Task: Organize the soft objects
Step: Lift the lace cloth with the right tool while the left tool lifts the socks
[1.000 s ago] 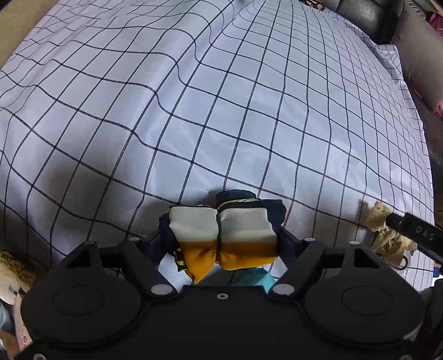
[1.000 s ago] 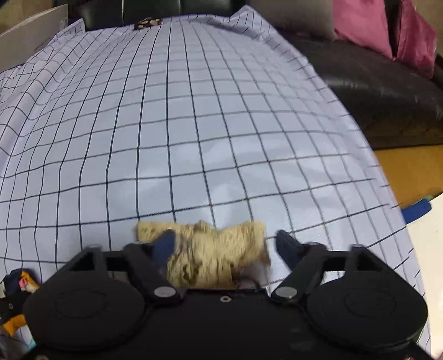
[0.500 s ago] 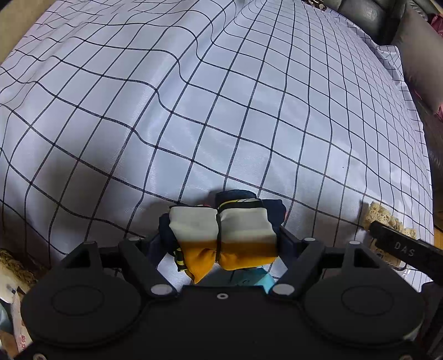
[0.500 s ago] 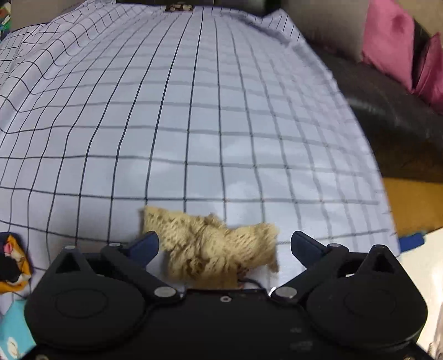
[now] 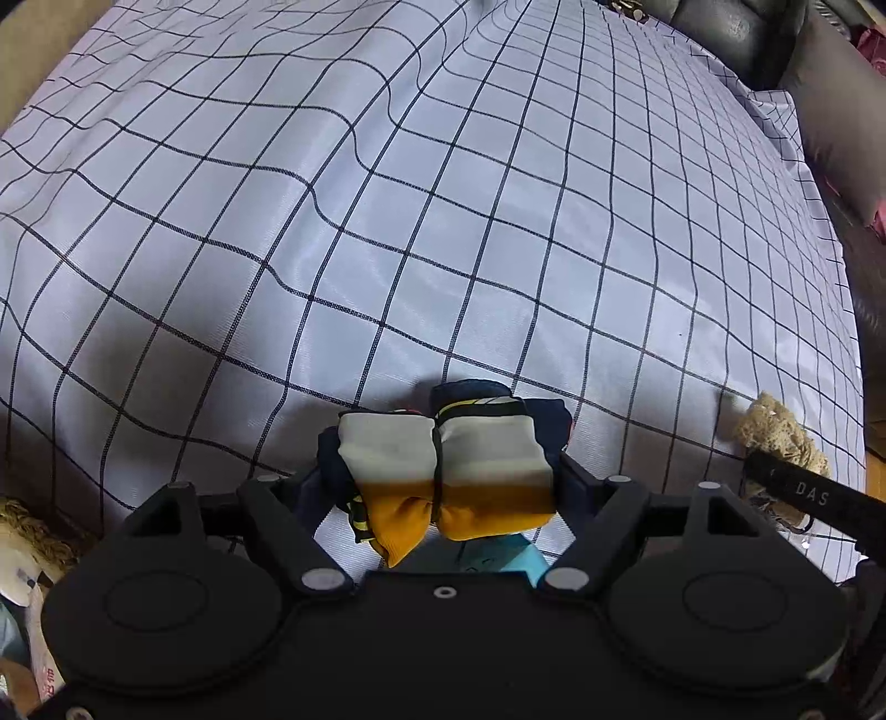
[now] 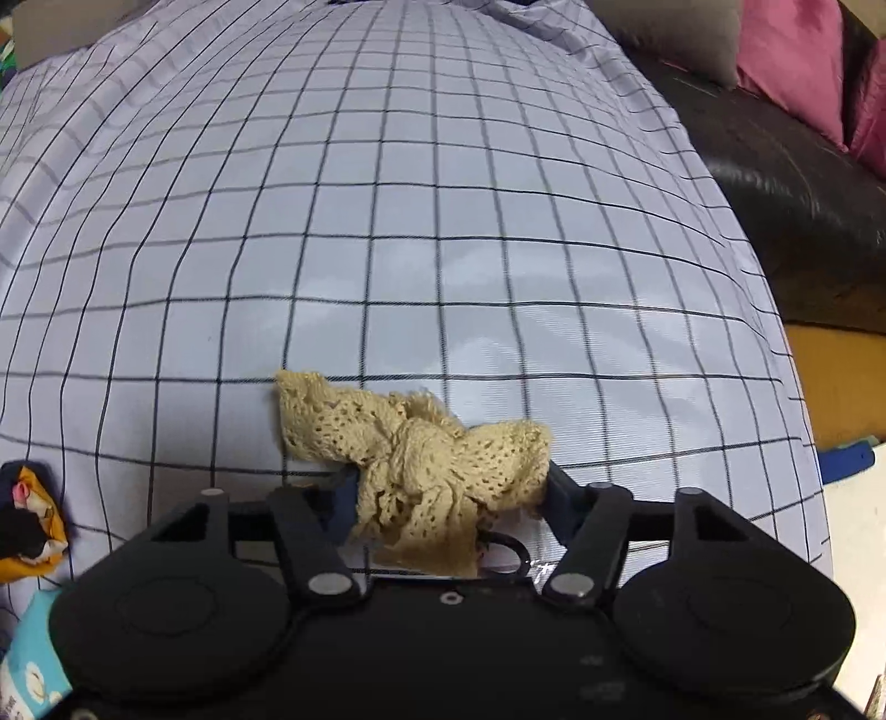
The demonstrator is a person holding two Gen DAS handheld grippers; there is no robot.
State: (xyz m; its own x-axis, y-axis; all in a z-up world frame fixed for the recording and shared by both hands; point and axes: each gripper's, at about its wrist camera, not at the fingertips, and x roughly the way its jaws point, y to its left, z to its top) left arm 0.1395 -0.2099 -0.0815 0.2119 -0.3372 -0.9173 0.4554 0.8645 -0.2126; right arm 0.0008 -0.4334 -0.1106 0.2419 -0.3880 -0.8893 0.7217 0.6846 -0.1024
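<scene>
Both cameras look down on a wide surface draped in a pale lilac cloth with a thin black grid point(image 5: 443, 232), glossy and rippled into soft folds toward the upper left of the left wrist view. Low in the centre of that view, the left hand-held gripper point(image 5: 443, 476) is clamped on a folded silky scarf bundle in cream, mustard yellow and navy point(image 5: 443, 465), both pads pressed against its sides, the bundle just above the cloth. A light blue item point(image 5: 498, 554) peeks out beneath it, too hidden to make out. At the lower left edge there is a tan, rough-textured object point(image 5: 27, 531) that cannot be identified.

Over in the right wrist view, the right hand-held gripper point(image 6: 448, 487) is closing its jaws, and the crumpled beige crochet lace piece point(image 6: 415, 443) sits right between them, low centre of the frame, lying on the gridded cloth with both pads already against its sides. The same lace shows at the far right edge of the left wrist view, beside a black finger.

Around the surface: a black leather sofa point(image 6: 786, 183) runs along the right side, with a grey cushion point(image 6: 675, 33) and magenta cushions point(image 6: 797, 61) at the upper right, and orange-brown floor point(image 6: 830, 376) at the right edge
</scene>
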